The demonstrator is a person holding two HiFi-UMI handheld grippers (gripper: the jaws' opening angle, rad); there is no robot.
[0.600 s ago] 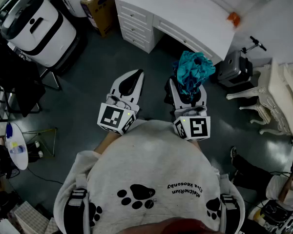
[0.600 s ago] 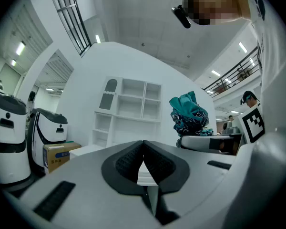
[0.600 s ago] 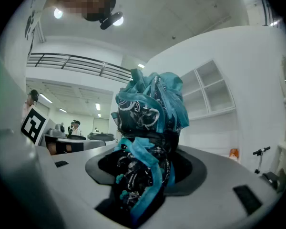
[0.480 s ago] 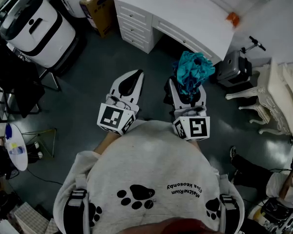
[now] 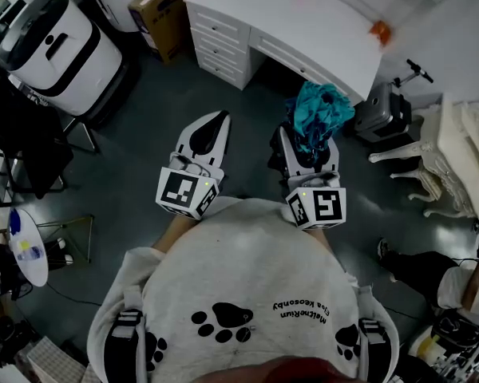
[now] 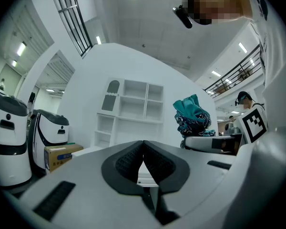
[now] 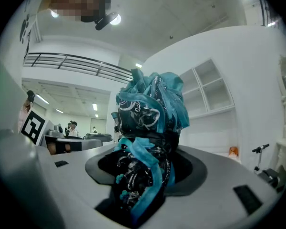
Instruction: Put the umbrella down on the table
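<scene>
white desk (image 5: 327, 30) | umbrella (image 5: 321, 114): folded, teal-black patterned, bunched | in right hand-held gripper (image 5: 310, 152)

The person (image 5: 251, 250) wore a pale grey sweatshirt (image 5: 223, 270), its front printed with black paw prints (image 5: 222, 320) and a short line of small black lettering (image 5: 300, 309). Dark straps (image 5: 124, 343) with grey buckles (image 5: 128, 318) ran over both shoulders.

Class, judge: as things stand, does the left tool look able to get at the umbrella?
Probably yes: the left tool, shut and empty, sits beside the umbrella in the right tool, nothing between.
</scene>
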